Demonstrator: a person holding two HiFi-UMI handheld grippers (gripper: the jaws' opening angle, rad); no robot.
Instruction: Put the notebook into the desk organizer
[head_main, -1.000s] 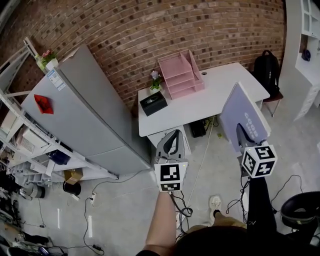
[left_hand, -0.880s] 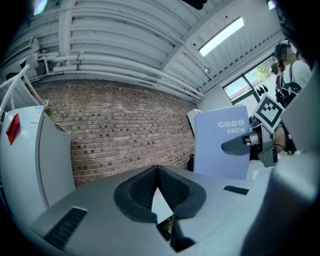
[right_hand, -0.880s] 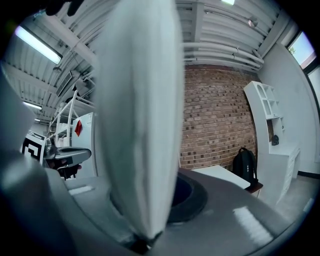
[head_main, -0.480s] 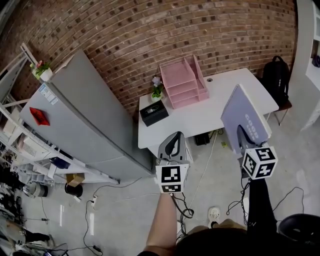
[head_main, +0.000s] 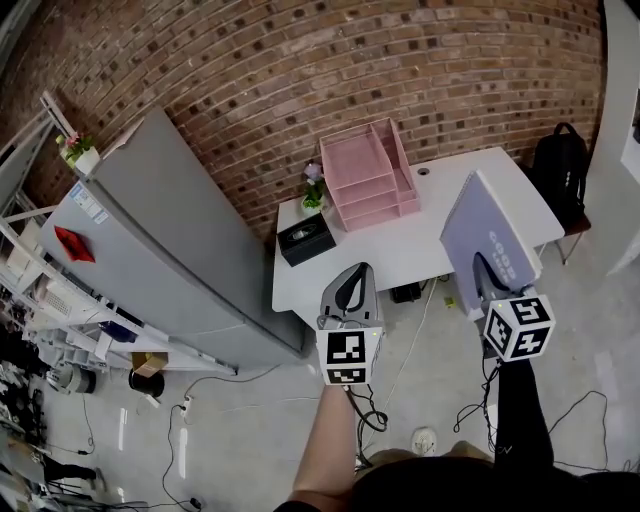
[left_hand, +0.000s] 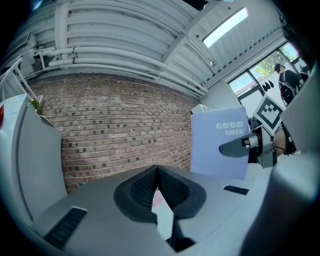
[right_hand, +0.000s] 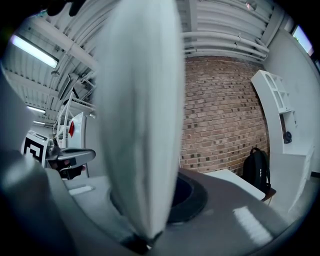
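Observation:
A lavender spiral notebook (head_main: 491, 236) stands upright in my right gripper (head_main: 488, 272), which is shut on its lower edge, above the desk's right end. In the right gripper view the notebook (right_hand: 137, 125) shows edge-on and fills the middle. The pink tiered desk organizer (head_main: 367, 172) stands at the back of the white desk (head_main: 400, 243), against the brick wall. My left gripper (head_main: 347, 289) hovers before the desk's front edge, shut and empty; its pads (left_hand: 150, 186) meet at the tip. In the left gripper view the notebook (left_hand: 217, 145) shows to the right.
A black box (head_main: 306, 238) and a small potted plant (head_main: 314, 188) sit on the desk's left end. A tall grey cabinet (head_main: 160, 230) stands left of the desk, a black backpack (head_main: 562, 165) to its right. Cables (head_main: 368, 415) trail on the floor.
The desk and organizer have shifted slightly right and down in the head view as the person steps nearer. Both grippers keep their places and their states.

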